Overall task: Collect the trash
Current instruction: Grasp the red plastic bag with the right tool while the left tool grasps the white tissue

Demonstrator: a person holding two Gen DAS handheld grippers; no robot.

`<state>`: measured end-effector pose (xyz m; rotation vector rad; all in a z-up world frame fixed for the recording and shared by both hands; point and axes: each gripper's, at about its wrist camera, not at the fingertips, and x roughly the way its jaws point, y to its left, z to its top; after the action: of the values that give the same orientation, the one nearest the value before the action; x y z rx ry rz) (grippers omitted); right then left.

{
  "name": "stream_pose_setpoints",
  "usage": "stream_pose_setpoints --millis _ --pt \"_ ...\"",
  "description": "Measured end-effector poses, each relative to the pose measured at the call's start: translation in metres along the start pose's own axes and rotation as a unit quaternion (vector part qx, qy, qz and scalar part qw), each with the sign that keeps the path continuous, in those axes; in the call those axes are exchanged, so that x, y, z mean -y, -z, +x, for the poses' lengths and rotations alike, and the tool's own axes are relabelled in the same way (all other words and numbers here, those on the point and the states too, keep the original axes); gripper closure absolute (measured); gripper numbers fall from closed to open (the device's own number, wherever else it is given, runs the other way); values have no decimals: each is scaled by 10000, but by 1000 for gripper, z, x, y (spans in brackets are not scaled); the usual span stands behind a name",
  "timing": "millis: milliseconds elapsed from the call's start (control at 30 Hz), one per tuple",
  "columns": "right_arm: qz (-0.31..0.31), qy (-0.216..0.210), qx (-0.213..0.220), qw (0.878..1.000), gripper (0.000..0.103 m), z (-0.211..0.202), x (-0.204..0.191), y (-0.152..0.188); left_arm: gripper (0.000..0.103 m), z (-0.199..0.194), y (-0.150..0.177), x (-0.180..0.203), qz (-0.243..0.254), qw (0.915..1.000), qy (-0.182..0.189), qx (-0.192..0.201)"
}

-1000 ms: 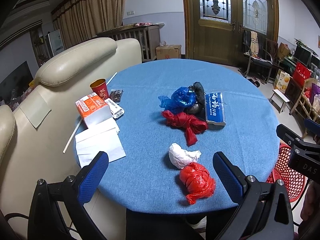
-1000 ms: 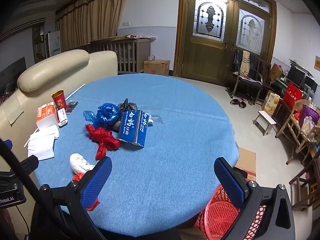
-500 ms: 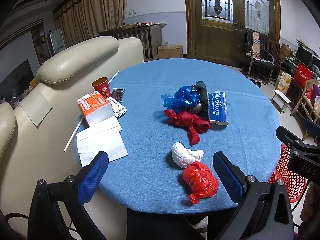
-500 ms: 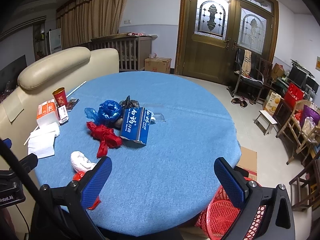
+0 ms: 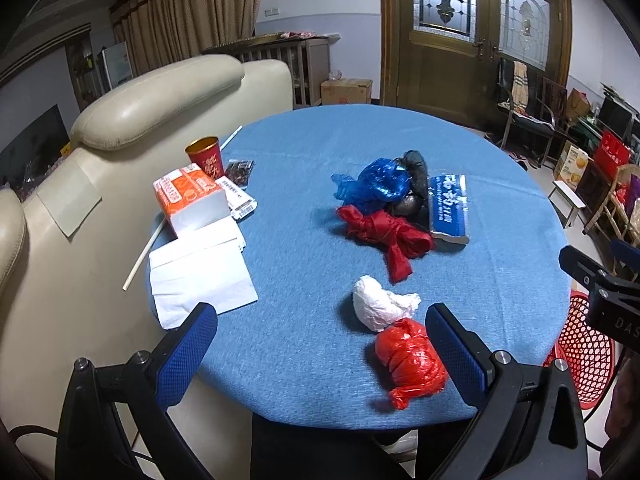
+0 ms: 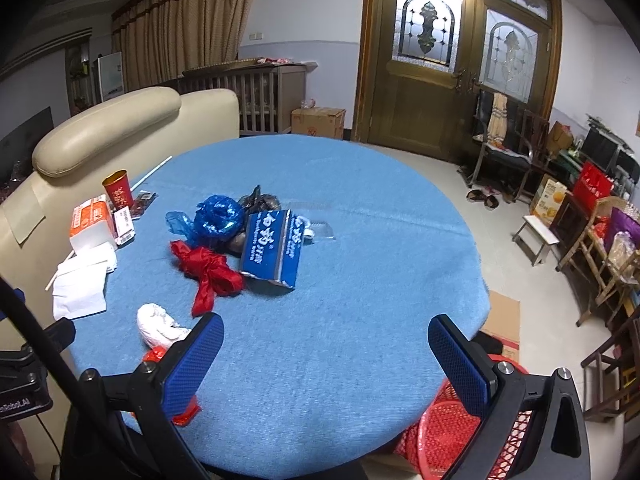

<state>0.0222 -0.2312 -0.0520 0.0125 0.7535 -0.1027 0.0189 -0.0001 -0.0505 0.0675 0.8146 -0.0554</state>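
Your left gripper [image 5: 322,344] hangs w/ jaws spread wide, nothing between them, at the near edge of the round blue-clothed table [image 5: 304,264]. Your right gripper [image 6: 326,354] is spread wide too, nothing held. Trash: a knotted red plastic bag [image 5: 410,362] lies just inside your left gripper's right finger, touching a crumpled white bag [image 5: 380,308]. Farther in, a red ribbon-like bag [image 5: 384,234], a blue crinkled bag [image 5: 376,184] & a blue flat carton [image 5: 448,208] sit bunched together. A red mesh plastic basket [image 6: 452,436] stands on the floor beside the table's right edge.
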Motion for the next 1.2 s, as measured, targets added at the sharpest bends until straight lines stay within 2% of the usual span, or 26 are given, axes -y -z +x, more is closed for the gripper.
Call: stream_pose_setpoints --millis 167,433,667,933,1200 --pt "-100 -520 -241 9983 0 13 -8 6 0 12 -2 -21 -247 9995 -171 -92" --pt "-171 -996 -444 9939 0 25 -23 12 0 26 5 -57 -652 9963 -467 -305" --pt "-453 -1424 -485 9876 0 23 -40 17 0 21 9 -66 -573 9948 -833 -152" --pt "-852 -1640 -567 9811 0 22 -61 25 0 15 12 -67 -255 9923 -1212 71" --pt "-1298 -1965 -808 9685 0 28 -86 36 0 24 19 -69 -255 9932 -1134 -93"
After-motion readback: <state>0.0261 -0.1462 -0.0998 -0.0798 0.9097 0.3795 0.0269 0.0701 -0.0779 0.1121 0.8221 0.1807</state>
